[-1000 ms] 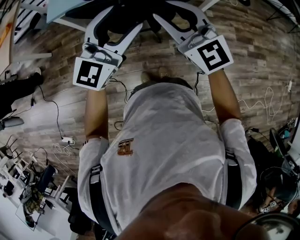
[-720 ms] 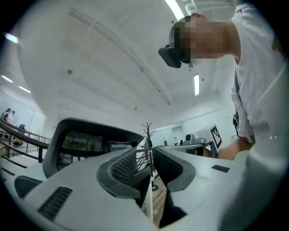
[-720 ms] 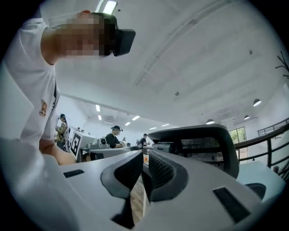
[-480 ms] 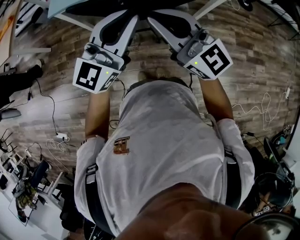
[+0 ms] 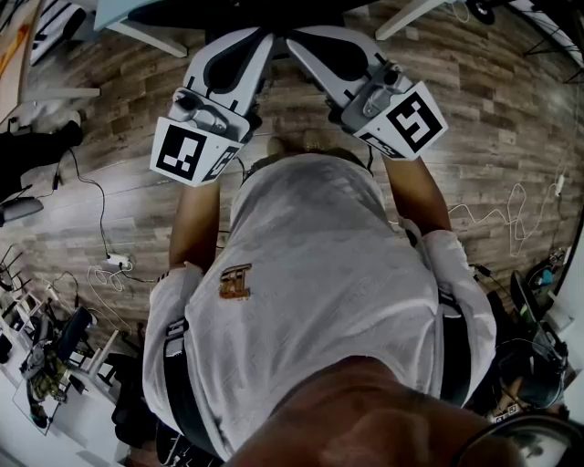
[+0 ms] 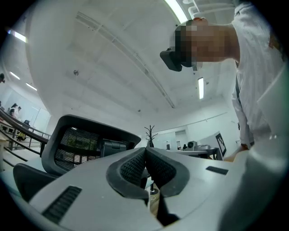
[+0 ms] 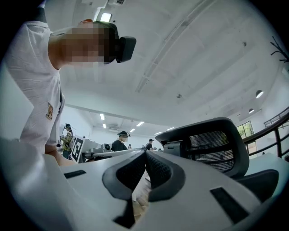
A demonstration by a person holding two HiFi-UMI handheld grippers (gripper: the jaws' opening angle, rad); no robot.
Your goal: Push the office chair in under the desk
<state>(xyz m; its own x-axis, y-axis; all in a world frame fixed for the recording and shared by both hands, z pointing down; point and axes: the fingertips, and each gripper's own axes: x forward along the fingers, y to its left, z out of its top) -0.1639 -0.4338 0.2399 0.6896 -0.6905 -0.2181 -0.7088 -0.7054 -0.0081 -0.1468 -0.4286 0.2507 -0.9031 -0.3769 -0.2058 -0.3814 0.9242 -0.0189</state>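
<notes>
The person stands facing the desk [image 5: 114,9] with a gripper in each hand, both held out ahead and angled toward one another. The left gripper [image 6: 145,150] has its fingers pressed flat together with nothing between them; they have just been closing. The right gripper [image 7: 145,153] is the same, with its fingers meeting, just closed and empty. The office chair [image 6: 83,144] shows its black mesh back rising just beyond the tips in both gripper views, near them but apart.

I'd judge this to be the pushing step itself, with the closed fingers serving as blunt pushers. The next move calls for setting both tips evenly against the chair's back and driving straight toward the desk, so the chair doesn't swivel.

In the head view the chair is only a dark shape at the top edge beneath the desk, mostly cut off. It looks partly tucked in, though I couldn't swear how far. The person's shirt [image 5: 319,274] hides the floor [image 5: 511,109] below the hands. The chair's seat and wheels show nowhere.
</notes>
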